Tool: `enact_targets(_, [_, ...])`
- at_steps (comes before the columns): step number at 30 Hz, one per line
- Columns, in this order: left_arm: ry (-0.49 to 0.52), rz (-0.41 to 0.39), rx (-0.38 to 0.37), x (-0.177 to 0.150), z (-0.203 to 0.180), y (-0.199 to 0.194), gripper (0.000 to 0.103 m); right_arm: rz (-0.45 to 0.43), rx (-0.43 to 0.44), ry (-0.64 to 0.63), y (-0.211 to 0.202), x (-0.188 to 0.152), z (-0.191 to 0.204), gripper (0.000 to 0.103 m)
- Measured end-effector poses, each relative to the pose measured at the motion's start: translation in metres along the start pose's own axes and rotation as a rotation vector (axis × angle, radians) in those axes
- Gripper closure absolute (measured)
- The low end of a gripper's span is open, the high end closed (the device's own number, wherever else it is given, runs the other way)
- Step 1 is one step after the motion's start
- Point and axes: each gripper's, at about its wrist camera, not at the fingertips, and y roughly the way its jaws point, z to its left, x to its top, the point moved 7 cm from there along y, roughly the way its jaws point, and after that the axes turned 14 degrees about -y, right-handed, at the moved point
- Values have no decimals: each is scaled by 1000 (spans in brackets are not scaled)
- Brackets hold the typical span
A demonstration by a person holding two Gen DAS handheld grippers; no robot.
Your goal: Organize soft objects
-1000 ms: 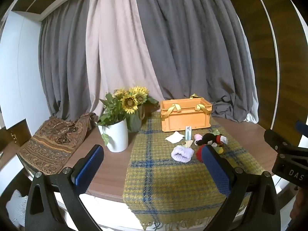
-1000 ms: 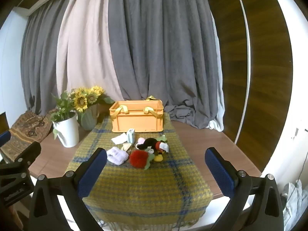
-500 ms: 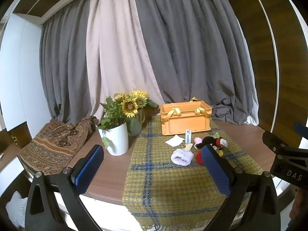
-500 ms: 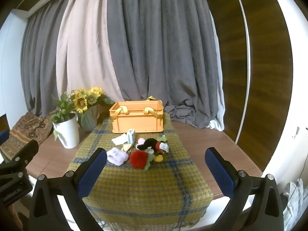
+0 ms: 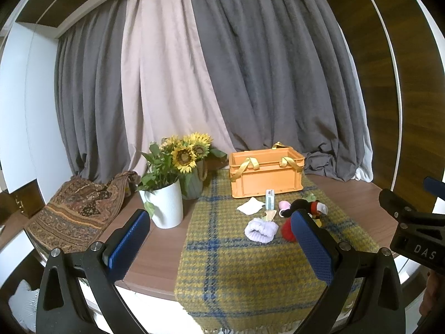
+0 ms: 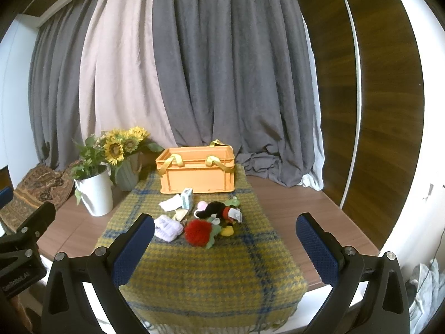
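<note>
matt orange plastic crate (image 6: 196, 171), coarse woven wool blanket (image 6: 200, 264), smooth wood table (image 6: 300, 208), fluffy red plush (image 6: 198, 231).

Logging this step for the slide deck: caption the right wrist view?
Open right claw faces soft toys piled before the orange plastic crate on the yellow plaid blanket.

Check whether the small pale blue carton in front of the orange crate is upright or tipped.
Upright: the small pale blue carton stands on end on the yellow plaid cloth, just before the orange plastic crate.
</note>
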Motion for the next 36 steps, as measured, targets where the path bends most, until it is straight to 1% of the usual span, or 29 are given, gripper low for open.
enact_targets(10, [3,-2,-17,-5,-3,2,0,2,-8,9,2,1,-3,0])
enact_targets(36, [6,-4,-19,-3,-6,5,0,3,-9,13,5,0,-5,0])
